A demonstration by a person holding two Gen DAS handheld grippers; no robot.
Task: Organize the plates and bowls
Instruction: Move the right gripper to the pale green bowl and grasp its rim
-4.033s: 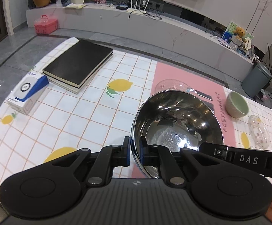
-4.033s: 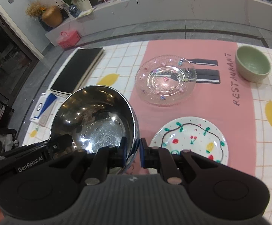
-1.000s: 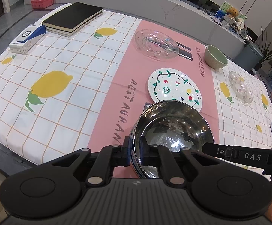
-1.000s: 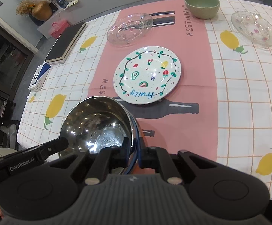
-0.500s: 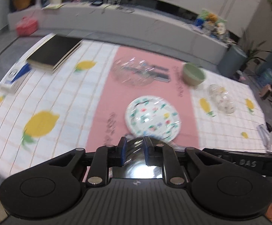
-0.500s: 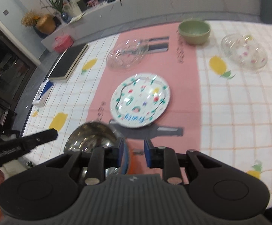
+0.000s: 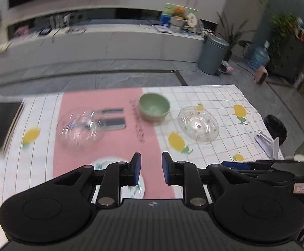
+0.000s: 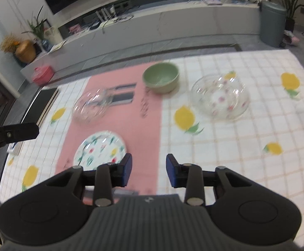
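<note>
Both the left gripper (image 7: 149, 168) and right gripper (image 8: 148, 172) have just been opening; nothing sits between the jaws. Green bowl (image 8: 161, 80) upper centre, glass plates (image 8: 219, 96) beside it, painted plate (image 8: 100, 149) lower left. Risk: hasty approach chips glass.

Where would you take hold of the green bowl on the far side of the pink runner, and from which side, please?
Probably the green bowl is best taken at its near rim: it stands upright with its mouth open, so one finger goes inside and one outside the wall. Come from above and the near side, where bare cloth lies; the clear glass dish sits close on its right.
</note>
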